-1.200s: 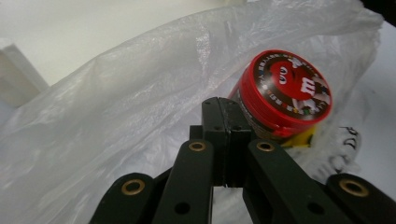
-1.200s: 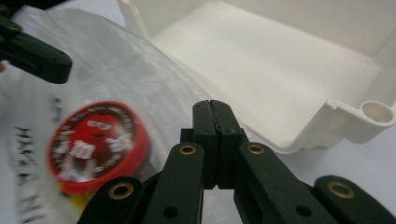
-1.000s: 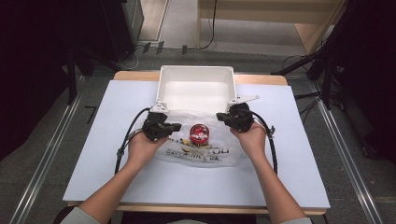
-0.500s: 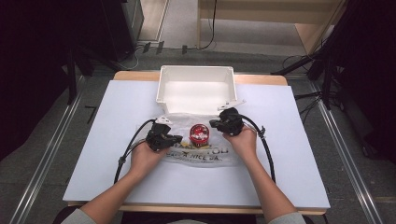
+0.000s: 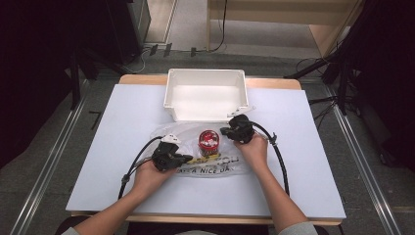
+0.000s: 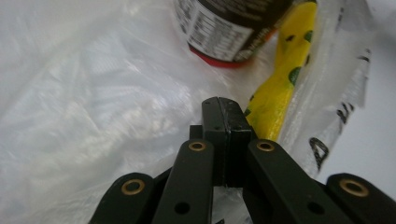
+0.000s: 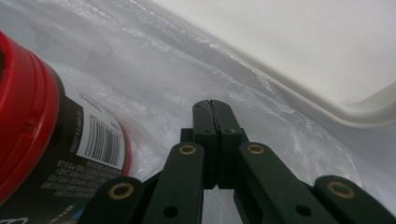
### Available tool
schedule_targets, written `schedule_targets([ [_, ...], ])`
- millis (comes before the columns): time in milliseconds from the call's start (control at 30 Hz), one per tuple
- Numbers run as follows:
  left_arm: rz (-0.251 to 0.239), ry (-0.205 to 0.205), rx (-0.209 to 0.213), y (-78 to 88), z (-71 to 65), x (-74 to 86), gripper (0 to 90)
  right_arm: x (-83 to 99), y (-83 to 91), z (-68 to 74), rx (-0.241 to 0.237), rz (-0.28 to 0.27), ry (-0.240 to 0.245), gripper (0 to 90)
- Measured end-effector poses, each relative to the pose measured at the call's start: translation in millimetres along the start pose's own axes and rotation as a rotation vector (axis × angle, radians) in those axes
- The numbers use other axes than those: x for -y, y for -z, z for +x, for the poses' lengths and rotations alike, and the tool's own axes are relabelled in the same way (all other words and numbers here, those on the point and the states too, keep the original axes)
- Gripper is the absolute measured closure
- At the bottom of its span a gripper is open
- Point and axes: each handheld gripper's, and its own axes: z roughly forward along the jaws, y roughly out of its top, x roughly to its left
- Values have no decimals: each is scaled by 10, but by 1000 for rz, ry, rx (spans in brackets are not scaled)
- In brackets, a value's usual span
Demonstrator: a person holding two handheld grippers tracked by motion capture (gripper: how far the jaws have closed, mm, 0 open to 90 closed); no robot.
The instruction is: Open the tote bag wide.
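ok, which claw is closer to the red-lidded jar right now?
Right, narrowly. The right claw sits just beside the red-lidded jar, on the white bin side. The left claw is down at the jar's other side, by the yellow item, a bit further off.

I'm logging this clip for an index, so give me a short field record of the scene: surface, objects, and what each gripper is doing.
surface: table with a white cover
bin: white bin, at the far edge, nothing seen inside
bag: clear plastic bag with black lettering, lying flat before the bin
in bag: red-lidded jar; yellow packet beside it
left gripper: shut, at the bag's near left part
right gripper: shut, at the bag's far right edge, near the bin
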Motion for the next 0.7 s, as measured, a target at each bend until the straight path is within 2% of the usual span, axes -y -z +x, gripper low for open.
schedule_targets([
  [133, 7, -18, 13, 32, -49, 57, 900, 4, -21, -6, 9, 4, 5, 900],
  [267, 7, -48, 7, 58, -119, 116, 900, 2, -40, -15, 21, -9, -7, 900],
  [467, 14, -82, 7, 82, -177, 165, 900, -16, -96, -10, 42, -43, 2, 900],
  [700, 24, -90, 18, 118, -211, 214, 900, -30, -134, -6, 42, -63, -9, 900],
])
